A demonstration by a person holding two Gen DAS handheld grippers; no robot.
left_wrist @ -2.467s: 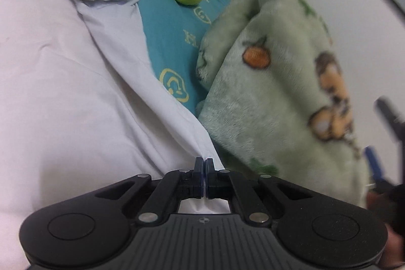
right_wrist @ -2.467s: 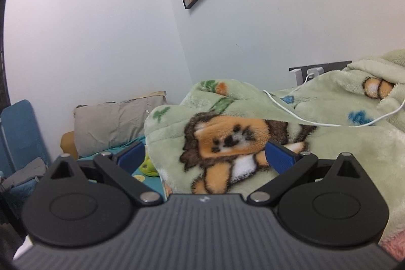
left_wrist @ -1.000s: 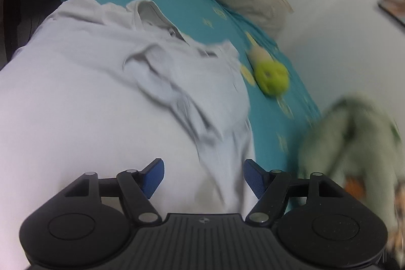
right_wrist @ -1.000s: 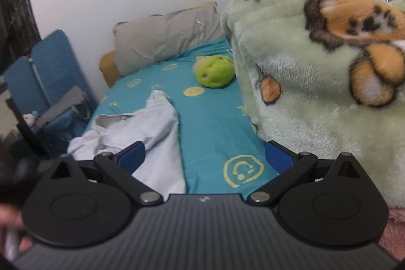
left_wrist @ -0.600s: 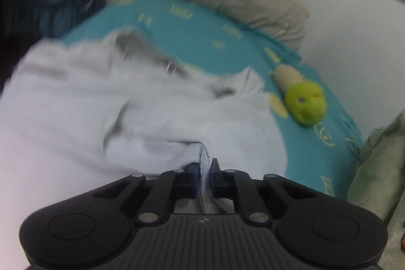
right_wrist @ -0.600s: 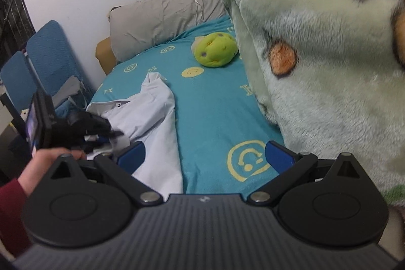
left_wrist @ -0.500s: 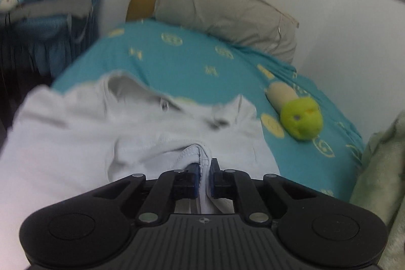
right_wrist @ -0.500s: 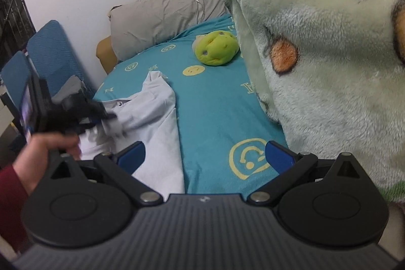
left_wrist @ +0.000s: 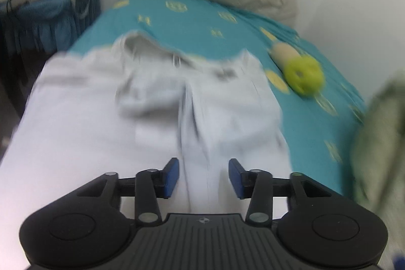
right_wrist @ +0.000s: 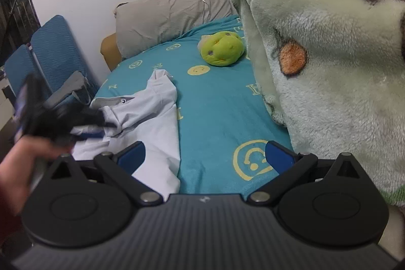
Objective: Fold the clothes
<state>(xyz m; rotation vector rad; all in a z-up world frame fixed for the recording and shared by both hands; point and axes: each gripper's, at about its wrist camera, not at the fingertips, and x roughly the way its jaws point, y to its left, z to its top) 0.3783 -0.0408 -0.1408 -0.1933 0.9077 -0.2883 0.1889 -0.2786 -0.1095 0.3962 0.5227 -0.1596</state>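
A pale grey-white shirt (left_wrist: 101, 130) lies spread and rumpled on the teal bed sheet (left_wrist: 202, 22), collar toward the pillow. My left gripper (left_wrist: 203, 177) hovers low over its near part. Its jaws are opening, and a raised fold of the shirt runs between the blue pads without being pressed. In the right wrist view the shirt (right_wrist: 157, 118) lies at the left, with the blurred left gripper (right_wrist: 86, 128) and a hand over its collar side. My right gripper (right_wrist: 205, 158) stands open above the shirt's right edge and the sheet, holding nothing.
A green plush toy (right_wrist: 222, 48) lies on the sheet (right_wrist: 215, 105) beyond the shirt. A grey pillow (right_wrist: 172, 14) sits at the head. A thick green fleece blanket (right_wrist: 329, 67) is piled along the right. Blue chairs (right_wrist: 50, 55) stand left of the bed.
The left gripper was shut on a fold of the shirt; its jaws have now parted and the fold has dropped back. The right gripper has stayed put.
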